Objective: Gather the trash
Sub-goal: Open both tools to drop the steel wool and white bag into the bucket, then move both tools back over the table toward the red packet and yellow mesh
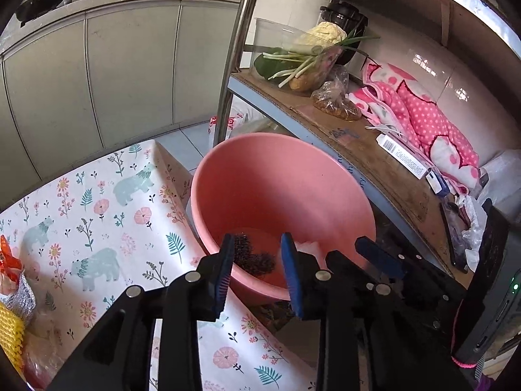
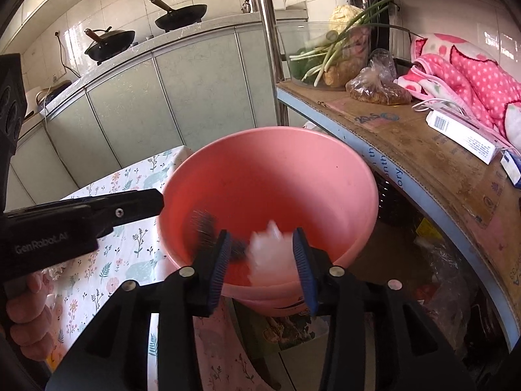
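Left wrist view
Left gripper (image 1: pixel 259 262): held spread apart over the near rim of the pink basin, nothing between its blue pads.
Pink basin (image 1: pixel 260 176): seen beside a table with a floral cloth (image 1: pixel 97 215) and below a cardboard-lined shelf (image 1: pixel 358 143).
Trash in basin: a dark scrubby clump (image 1: pixel 252 255) and a white crumpled piece (image 1: pixel 307 247) are seen at the bottom.
Right gripper (image 1: pixel 381 257): seen just to the right; its state cannot be told from this side.
Table edge: yellow and silver packaging (image 1: pixel 16 303) is seen at far left.

Right wrist view
Right gripper (image 2: pixel 263 260): held wide, not clenched; the blurred white piece (image 2: pixel 270 254) is seen between the pads, contact not discernible.
Dark clump (image 2: pixel 203 226): seen blurred inside the basin (image 2: pixel 276 169).
Left gripper body (image 2: pixel 81 221): seen at left, a hand (image 2: pixel 29 312) below it.
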Action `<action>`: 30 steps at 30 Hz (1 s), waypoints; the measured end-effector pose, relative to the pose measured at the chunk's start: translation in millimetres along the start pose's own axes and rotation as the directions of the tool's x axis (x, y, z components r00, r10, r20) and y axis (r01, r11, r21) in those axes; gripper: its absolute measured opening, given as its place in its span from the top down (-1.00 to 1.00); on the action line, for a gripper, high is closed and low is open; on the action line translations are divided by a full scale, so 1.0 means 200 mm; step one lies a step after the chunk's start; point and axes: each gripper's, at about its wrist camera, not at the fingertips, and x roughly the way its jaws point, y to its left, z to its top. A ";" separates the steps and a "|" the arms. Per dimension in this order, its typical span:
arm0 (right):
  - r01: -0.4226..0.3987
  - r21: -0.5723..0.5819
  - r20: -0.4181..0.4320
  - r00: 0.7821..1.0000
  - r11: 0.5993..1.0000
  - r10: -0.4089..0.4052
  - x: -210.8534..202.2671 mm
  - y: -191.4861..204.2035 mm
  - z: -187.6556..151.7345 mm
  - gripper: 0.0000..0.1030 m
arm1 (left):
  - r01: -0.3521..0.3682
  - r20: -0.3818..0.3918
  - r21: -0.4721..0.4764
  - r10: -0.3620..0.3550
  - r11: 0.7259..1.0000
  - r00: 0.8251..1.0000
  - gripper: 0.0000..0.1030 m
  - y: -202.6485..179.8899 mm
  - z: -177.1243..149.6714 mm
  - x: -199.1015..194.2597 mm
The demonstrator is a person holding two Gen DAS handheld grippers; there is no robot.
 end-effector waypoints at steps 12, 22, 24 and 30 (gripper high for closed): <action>-0.050 -0.037 0.065 0.997 0.998 0.052 -0.18 0.09 -0.02 0.20 | 0.069 0.099 -0.039 -0.065 0.997 0.993 0.38 0.00 0.00 -0.27; -0.112 -0.135 0.198 0.970 0.984 0.138 -0.45 0.30 -0.08 0.20 | 0.024 0.226 0.016 -0.027 1.000 0.974 0.38 0.01 -0.13 -0.62; -0.131 -0.169 0.209 0.964 0.977 0.165 -0.49 0.35 -0.10 0.20 | 0.009 0.237 0.002 -0.009 1.000 0.972 0.38 0.04 -0.16 -0.70; -0.232 -0.266 0.181 0.941 0.936 0.284 -0.56 0.52 -0.16 -0.03 | -0.060 0.296 -0.059 0.075 0.996 0.952 0.38 0.22 -0.29 -0.95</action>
